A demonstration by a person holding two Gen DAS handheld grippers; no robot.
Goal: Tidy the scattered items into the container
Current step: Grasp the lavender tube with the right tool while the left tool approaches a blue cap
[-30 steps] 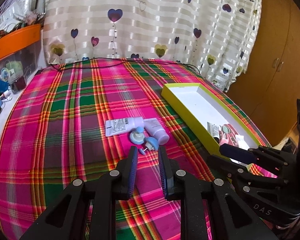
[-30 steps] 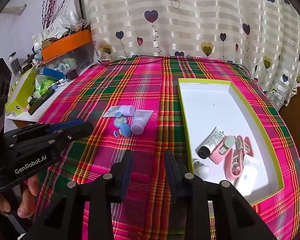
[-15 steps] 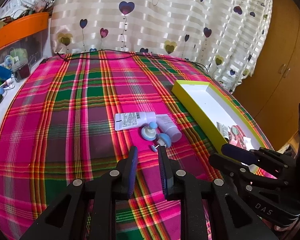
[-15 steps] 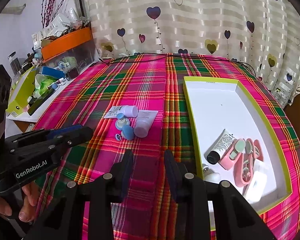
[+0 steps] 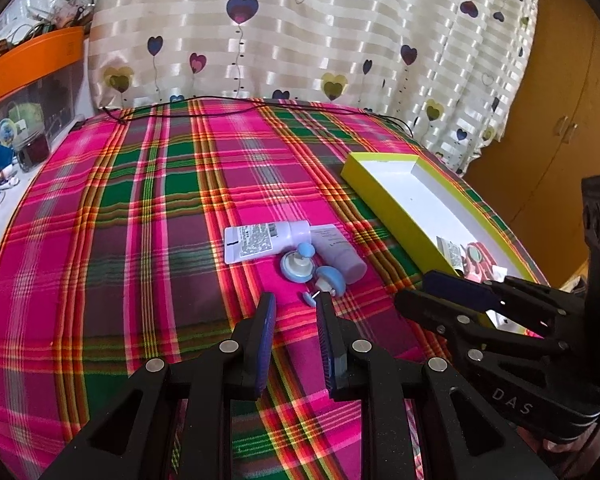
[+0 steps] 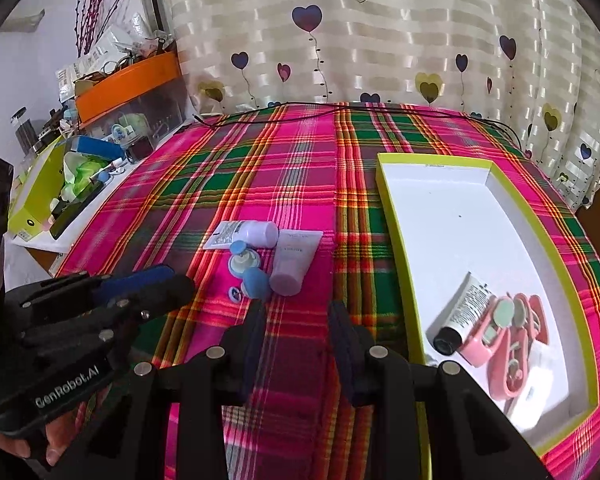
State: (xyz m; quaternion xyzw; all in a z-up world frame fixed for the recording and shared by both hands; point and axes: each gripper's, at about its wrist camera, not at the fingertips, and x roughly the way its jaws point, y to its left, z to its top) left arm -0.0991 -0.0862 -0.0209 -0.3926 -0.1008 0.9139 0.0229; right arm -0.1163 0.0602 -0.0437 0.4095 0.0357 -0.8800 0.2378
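Note:
A cluster lies mid-table on the plaid cloth: a white tube (image 5: 260, 238) (image 6: 244, 233), a lilac tube (image 5: 338, 254) (image 6: 294, 264), a round blue-white case (image 5: 297, 267) (image 6: 242, 261), a blue cap piece (image 5: 331, 278) (image 6: 256, 282) and a tiny blue bit (image 5: 309, 298) (image 6: 235, 293). The yellow-green box (image 5: 384, 200) (image 6: 396, 236) holds a black-capped tube (image 6: 462, 312) and pink items (image 6: 508, 332). My left gripper (image 5: 294, 306) is open and empty, just short of the cluster. My right gripper (image 6: 298, 312) is open and empty, near the table's front.
A black cable (image 6: 340, 106) runs along the far table edge by the heart-print curtain. An orange-lidded bin (image 6: 132, 80) and clutter stand at the left. A wooden cabinet (image 5: 560, 128) is at the right. The right gripper's body (image 5: 500, 320) sits right of my left gripper.
Both grippers have moved forward toward the cluster, so the items look closer. Both stay open and empty. No item has moved.

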